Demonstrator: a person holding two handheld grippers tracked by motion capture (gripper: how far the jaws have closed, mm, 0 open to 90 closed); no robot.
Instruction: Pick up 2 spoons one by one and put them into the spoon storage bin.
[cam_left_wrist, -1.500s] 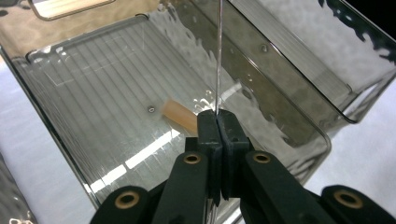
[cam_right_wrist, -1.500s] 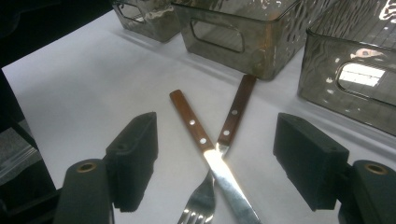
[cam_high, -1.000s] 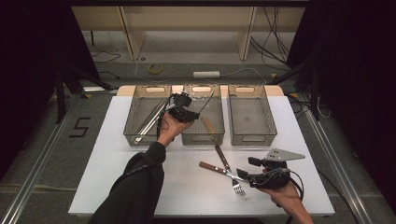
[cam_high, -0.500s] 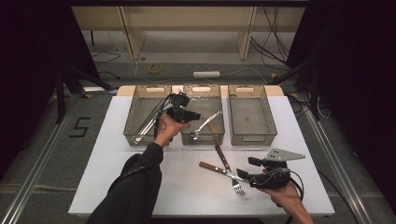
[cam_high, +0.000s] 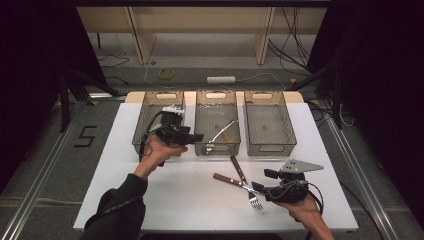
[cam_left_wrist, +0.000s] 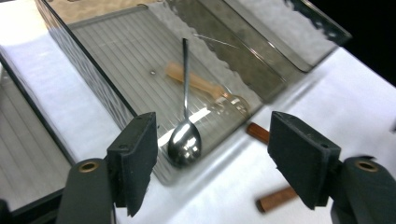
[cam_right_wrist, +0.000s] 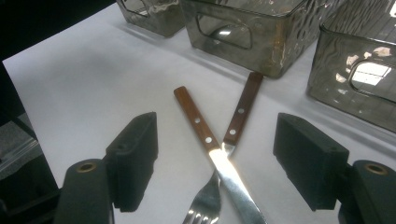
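Right gripper view, nearest: the right gripper (cam_right_wrist: 215, 163), jaws spread with nothing between them, looks at a fork (cam_right_wrist: 233, 135) and a knife (cam_right_wrist: 205, 135) crossed at lower centre on the bench (cam_right_wrist: 93, 79), handles running up-frame, dead ahead. Farther, the left gripper (cam_high: 192, 137), jaws just opened and empty, hangs beside the middle bin (cam_high: 200, 112), where the spoon (cam_left_wrist: 185, 135) lies.

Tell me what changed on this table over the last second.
The left hand-held gripper let go of the shiny metal spoon, which now lies in the middle smoky clear plastic bin. Its jaws have just been opening with nothing between them, and it drew back toward the left bin. The right hand-held gripper, the wooden-handled fork and the wooden-handled knife kept their places.
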